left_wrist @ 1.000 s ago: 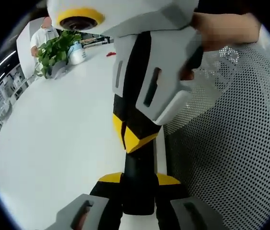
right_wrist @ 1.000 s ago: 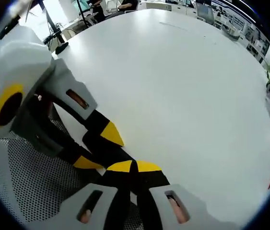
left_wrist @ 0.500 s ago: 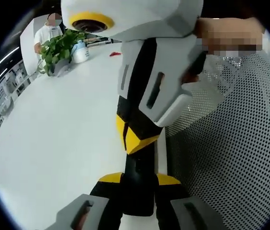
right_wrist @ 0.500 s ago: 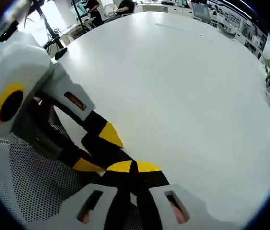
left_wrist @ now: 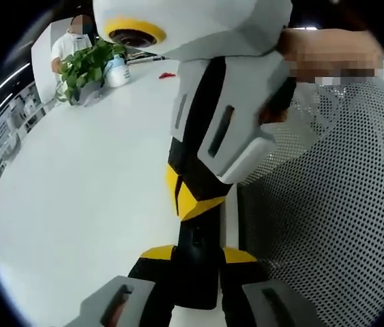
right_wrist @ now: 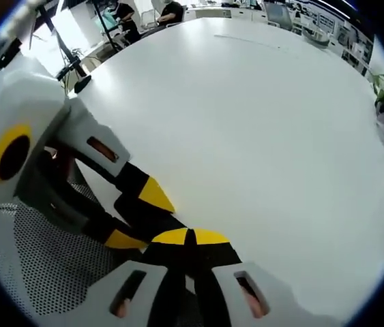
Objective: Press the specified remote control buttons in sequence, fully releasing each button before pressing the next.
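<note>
A black slab [left_wrist: 196, 272], seemingly the remote control, sits between the yellow-tipped jaws of my left gripper [left_wrist: 197, 253], which are closed against its sides. My right gripper [left_wrist: 188, 197] comes down from above with its yellow tips together, their point resting on the slab's far end; a hand [left_wrist: 314, 51] holds it. In the right gripper view my right gripper [right_wrist: 190, 236] is shut, and the left gripper [right_wrist: 137, 216] reaches in from the left with the black slab between its jaws. No buttons can be made out.
A wide white table [left_wrist: 89, 191] [right_wrist: 267, 122] spreads out beyond the grippers. A perforated mesh surface [left_wrist: 328, 225] [right_wrist: 35, 272] lies beside them. A potted plant [left_wrist: 86, 65], a bottle [left_wrist: 118, 68] and a small red item [left_wrist: 169, 73] stand far off. A person [left_wrist: 69, 42] stands behind them.
Both views have drifted slightly with the hands. The two grippers keep the same pose against each other, and the jaws have not opened.
</note>
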{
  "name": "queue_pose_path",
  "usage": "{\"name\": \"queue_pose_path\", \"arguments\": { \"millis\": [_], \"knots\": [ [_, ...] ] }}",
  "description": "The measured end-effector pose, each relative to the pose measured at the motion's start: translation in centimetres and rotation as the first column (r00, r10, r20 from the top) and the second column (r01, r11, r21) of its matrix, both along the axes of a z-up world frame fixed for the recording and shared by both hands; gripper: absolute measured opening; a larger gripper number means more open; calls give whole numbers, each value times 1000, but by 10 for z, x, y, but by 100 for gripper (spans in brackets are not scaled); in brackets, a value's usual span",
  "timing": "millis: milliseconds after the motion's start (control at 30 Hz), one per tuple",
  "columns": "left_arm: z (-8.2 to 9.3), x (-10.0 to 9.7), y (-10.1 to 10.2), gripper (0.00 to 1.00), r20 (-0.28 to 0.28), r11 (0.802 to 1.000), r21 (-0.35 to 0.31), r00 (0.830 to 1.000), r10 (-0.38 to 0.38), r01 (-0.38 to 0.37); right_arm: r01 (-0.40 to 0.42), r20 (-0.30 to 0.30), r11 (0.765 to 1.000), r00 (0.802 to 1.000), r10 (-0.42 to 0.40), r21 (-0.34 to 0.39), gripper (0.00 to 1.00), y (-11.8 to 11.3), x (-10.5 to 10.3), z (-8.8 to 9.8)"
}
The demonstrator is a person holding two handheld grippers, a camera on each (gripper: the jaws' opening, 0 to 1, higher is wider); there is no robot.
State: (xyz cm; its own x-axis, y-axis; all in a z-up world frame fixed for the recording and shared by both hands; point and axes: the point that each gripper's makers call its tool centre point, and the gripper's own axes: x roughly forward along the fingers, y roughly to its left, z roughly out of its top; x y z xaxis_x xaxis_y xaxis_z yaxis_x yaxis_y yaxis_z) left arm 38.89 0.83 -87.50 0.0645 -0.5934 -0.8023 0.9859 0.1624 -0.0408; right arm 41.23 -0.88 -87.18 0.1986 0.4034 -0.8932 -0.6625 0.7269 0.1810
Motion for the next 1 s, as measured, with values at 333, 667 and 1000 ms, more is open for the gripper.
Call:
{"name": "queue_pose_path", "arguments": {
  "millis": [333,667,1000],
  "knots": [
    [0,1,-7,24,-7,1000,-20,1000,10,-10,29,-35,999,999,-31,-44,0,-11,-1,1],
    [0,1,-7,24,6,1000,-6,1000,-12,12,-22,16,998,1000,23,-67,0,-6,0,-1],
    [-1,2,-7,24,0,1000,-8,1000,-7,7,8,11,1000,1000,-8,-28,0,-7,2,-1]
  ]
}}
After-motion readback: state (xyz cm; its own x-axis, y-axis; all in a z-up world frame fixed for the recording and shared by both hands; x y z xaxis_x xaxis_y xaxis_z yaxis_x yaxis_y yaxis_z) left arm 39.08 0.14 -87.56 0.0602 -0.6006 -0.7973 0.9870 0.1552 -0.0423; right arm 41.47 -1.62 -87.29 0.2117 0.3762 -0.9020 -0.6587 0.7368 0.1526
